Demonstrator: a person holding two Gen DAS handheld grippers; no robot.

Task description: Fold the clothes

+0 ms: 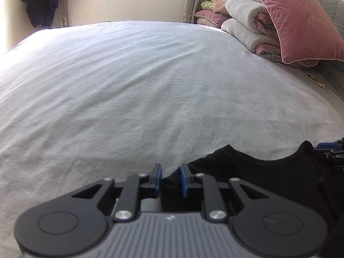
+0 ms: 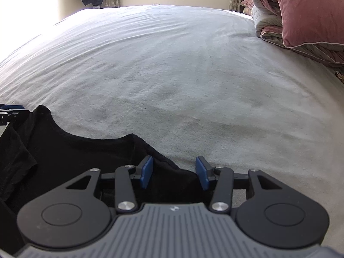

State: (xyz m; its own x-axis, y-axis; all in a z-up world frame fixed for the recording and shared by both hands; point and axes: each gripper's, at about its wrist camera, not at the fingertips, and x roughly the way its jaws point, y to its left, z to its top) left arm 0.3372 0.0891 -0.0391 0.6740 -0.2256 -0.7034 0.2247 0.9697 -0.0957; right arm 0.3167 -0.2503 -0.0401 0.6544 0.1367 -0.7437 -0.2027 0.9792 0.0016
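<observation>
Left wrist view: left hand-held gripper (image 1: 170, 179), narrowly parted, pinches the shirt (image 1: 258, 172) edge. Right hand-held gripper (image 2: 174, 175) is spread wide, shirt between its pads, over the bed (image 2: 172, 75).

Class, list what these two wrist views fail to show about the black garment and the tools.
- Black garment: lower part hidden in both views, cut by the frame edge and covered by each tool body.
- Left tool: grip on cloth unclear; gap narrow.
- Right tool: open; cloth contact hidden.
- Garment type: too dark to tell.
</observation>
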